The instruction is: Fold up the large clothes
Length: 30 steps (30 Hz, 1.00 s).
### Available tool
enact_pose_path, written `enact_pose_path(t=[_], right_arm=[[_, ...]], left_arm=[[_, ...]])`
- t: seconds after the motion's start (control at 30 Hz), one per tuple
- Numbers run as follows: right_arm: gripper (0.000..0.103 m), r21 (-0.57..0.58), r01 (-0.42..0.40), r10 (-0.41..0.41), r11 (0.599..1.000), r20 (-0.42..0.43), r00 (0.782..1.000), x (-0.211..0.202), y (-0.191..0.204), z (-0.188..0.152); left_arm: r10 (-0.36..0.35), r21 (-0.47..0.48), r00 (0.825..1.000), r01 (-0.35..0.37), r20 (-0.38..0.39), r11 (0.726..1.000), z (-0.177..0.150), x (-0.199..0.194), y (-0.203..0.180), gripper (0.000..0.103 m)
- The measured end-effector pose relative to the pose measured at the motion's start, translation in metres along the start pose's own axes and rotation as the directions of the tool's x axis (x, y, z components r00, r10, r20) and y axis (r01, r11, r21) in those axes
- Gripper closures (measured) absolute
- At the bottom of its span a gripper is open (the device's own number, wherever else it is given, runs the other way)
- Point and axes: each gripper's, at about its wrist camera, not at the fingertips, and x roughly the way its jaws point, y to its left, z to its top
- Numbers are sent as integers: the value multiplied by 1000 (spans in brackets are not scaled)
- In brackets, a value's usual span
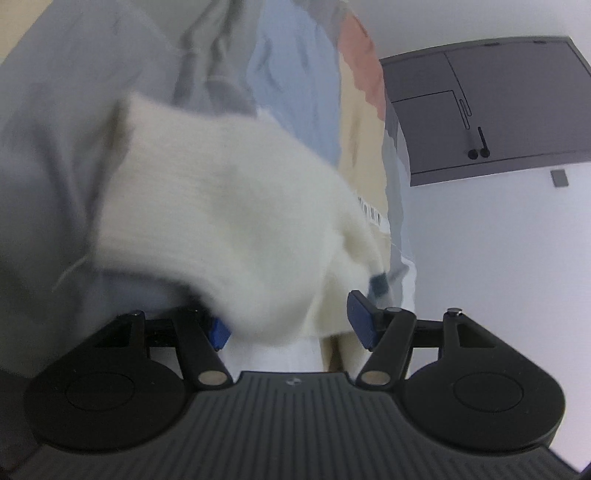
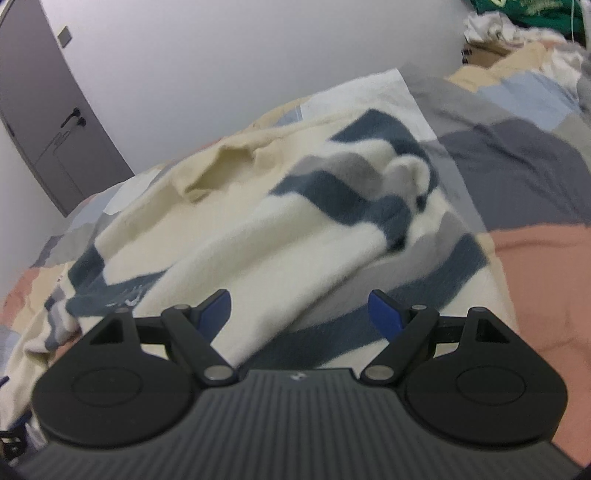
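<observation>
A cream knitted sweater with dark blue and grey stripes (image 2: 280, 221) lies rumpled on a patchwork bedspread (image 2: 535, 177). In the right wrist view a cream sleeve runs down between my right gripper's (image 2: 303, 312) blue fingertips (image 2: 386, 314), which stand wide apart. In the left wrist view a blurred cream part of the sweater (image 1: 221, 221) lies across and just ahead of my left gripper (image 1: 291, 325). Its fingers (image 1: 360, 319) are also wide apart, with cloth between them.
A grey door (image 1: 487, 107) with a black handle stands in a white wall; it also shows in the right wrist view (image 2: 48, 122). A pile of green and white clothes (image 2: 517, 18) lies at the far end of the bed.
</observation>
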Motion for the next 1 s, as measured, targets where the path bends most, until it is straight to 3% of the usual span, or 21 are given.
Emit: enact_pose_path(t=[0.1,0.17,0.23,0.3,0.4,0.53,0.6,0.67,0.73,0.8,0.9,1.0], right_arm=[[20,35,-8,8,999,-20,1000,5,-3,-2],[20,33,-3,4,999,-26,1000,6,-3,-2],[20,32,2,-1,999,-19,1000,5,-2,1],[20,33,9,-8,999,-12,1000,5,-1,5],[20,38,3,-3,999,-9,1000,7,-1,11],[20,51,6,-5,999,-19,1000,13,-1,14],[20,34,10,-9,999,-22,1000,15,0,14],[20,-11,26,-26,1000,-18,999,15,5,16],[20,-95,38,-36,995,21,999,9,13,17],[20,-155,39,-32,987,52,998,1,18,19],[20,-154,24,-14,988,62,998,-6,14,22],[20,-112,9,-3,994,57,998,-10,3,24]], left_arm=[[40,57,993,-47,115,997,8,-1,-10,36],[63,64,980,-76,191,995,19,-2,-18,45],[104,87,966,-127,236,988,32,3,-30,75],[163,152,949,-209,270,966,47,10,-47,93],[197,245,925,-284,326,927,58,14,-70,94],[178,365,916,-314,360,876,54,11,-99,94],[131,449,923,-295,361,843,46,8,-118,94],[67,519,943,-237,325,821,35,5,-133,94],[40,591,944,-238,328,771,12,0,-153,94],[-10,681,947,-222,320,698,-14,-6,-176,94],[-96,778,950,-184,299,601,-54,-17,-212,94],[-196,839,952,-97,235,535,-100,-34,-254,94]])
